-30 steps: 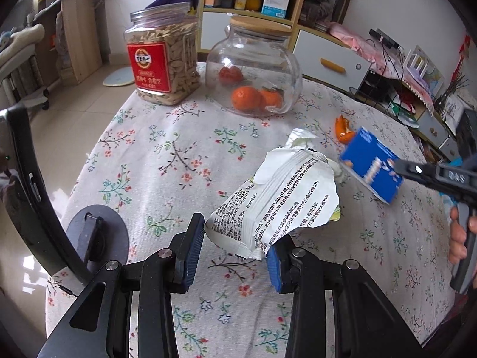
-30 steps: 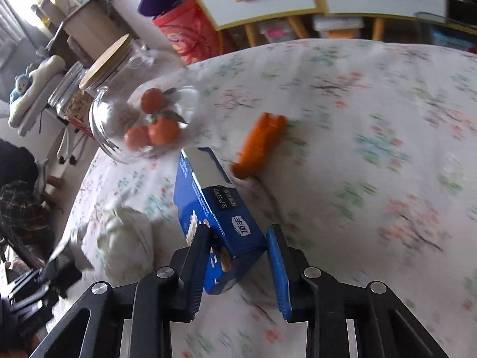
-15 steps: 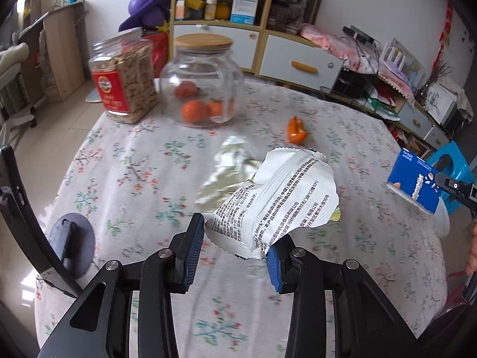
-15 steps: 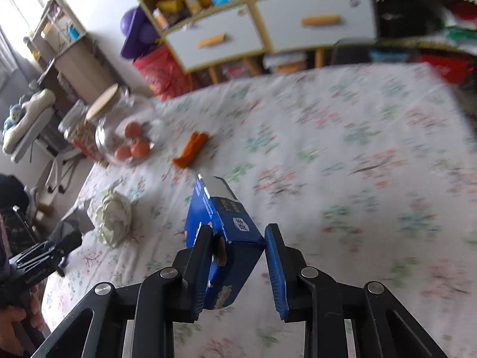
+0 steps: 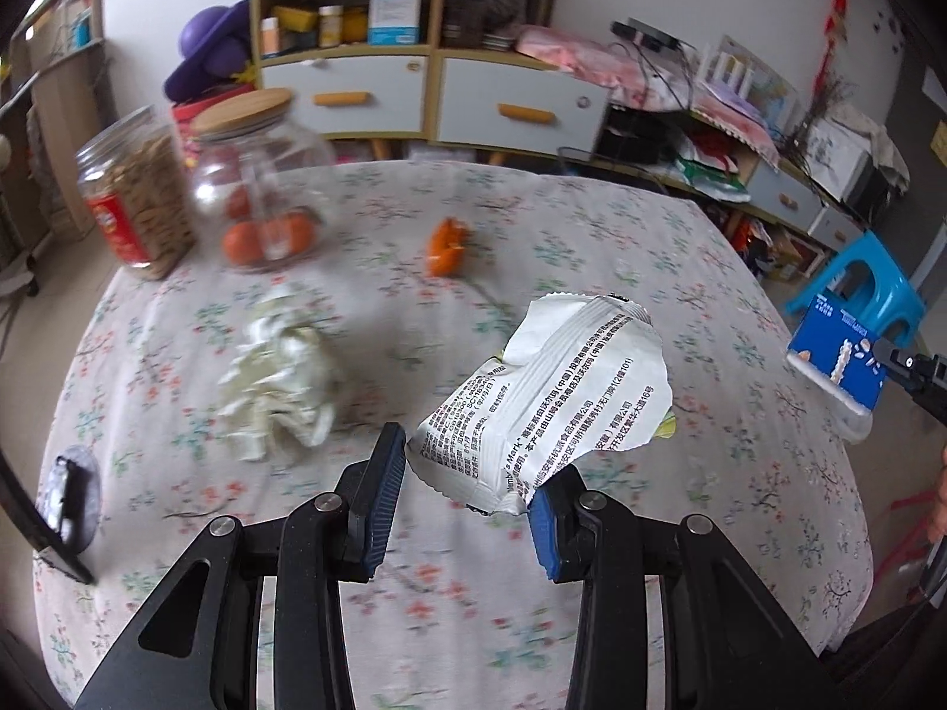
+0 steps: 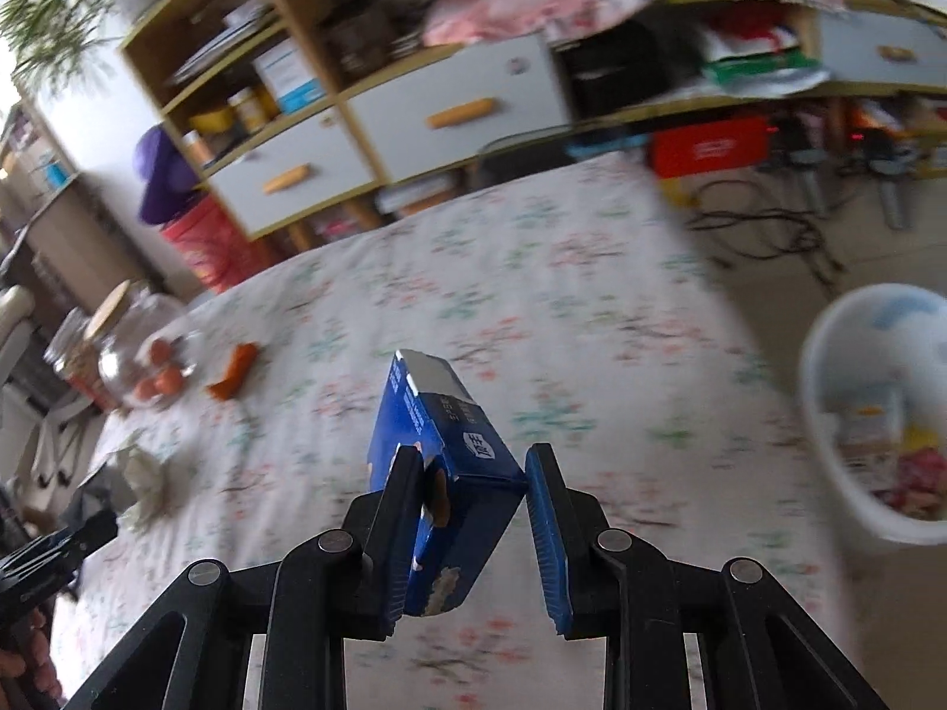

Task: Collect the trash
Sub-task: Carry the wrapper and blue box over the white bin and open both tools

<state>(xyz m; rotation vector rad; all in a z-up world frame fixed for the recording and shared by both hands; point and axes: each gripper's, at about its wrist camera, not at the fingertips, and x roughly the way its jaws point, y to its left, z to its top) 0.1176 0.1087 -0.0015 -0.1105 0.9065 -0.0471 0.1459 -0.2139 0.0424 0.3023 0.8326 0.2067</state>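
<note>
Trash is held in both grippers, above the tablecloth (image 5: 740, 272). Only the right wrist view shows the white bin (image 6: 828, 455) on the floor off the table's right edge, with scraps inside; the blue carton (image 6: 441, 473) is lifted over the cloth near that edge, tilted, with the right gripper (image 6: 473, 509) pinching its lower end. The left finger presses the carton's face and the right pad meets its corner.

Only the left wrist view shows the white wrapper (image 5: 550, 402), printed with black text, gripped at its bottom corner by the left gripper (image 5: 464, 509). It touches the right pad, while the left pad stands apart from it, so the hold looks loose and one-sided. This view also catches the carton far right, past the table's edge, held out level by the other tool.

Lying on the cloth in both views are a crumpled pale wad (image 5: 278, 378) toward the left edge, an orange peel (image 5: 447, 245) mid-table, and two jars (image 5: 260, 177) at the far left corner.
</note>
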